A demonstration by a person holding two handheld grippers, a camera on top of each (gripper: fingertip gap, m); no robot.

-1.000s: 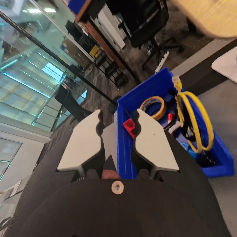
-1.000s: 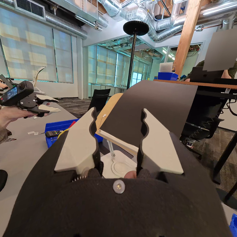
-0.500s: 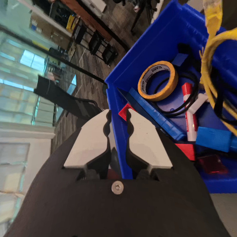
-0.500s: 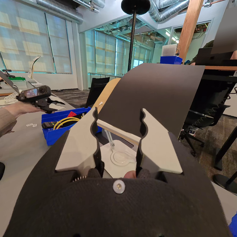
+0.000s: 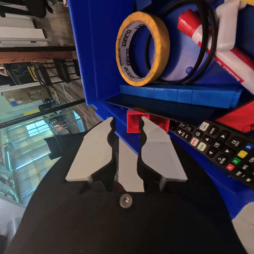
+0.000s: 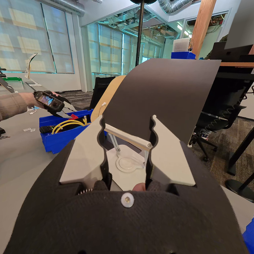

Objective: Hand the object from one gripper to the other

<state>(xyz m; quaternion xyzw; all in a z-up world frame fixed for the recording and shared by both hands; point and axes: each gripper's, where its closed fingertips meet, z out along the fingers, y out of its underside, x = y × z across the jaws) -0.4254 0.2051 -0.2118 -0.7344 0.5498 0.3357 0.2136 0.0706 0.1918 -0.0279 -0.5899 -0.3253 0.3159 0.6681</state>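
While my left gripper (image 5: 127, 121) noses over the wall of the blue bin (image 5: 96, 55), its pale fingers stand a little apart with nothing between them, the tips straddling the bin's rim and one corner of a red block (image 5: 134, 123), the piece I judge to be the object of the handover. The block sits wedged in the bin's near corner, at about 12 o'clock from the fingertips, under a dark flat sheet (image 5: 165, 108) and a blue ribbed bar (image 5: 178, 94).

My right gripper (image 6: 127, 119) waits well apart from the bin, its fingers spread wide and empty, aimed at a white stand (image 6: 127, 155) carrying a black board (image 6: 165, 96); from there the bin lies at 10 o'clock.

To grip well, I would shift the left fingers toward 1 o'clock so both clear the rim and bracket the block's flat faces, then close squarely; a pinch on the corner alone would likely slip.

The block looks hard, glossy and hollow. At 1 o'clock a yellow tape roll (image 5: 143, 48) leans on edge, ringed by a thin black loop (image 5: 203, 55). A black remote (image 5: 214, 151) with rubbery coloured buttons lies at 3 o'clock. A yellow cable (image 6: 68, 123) coils above the bin in the right wrist view.
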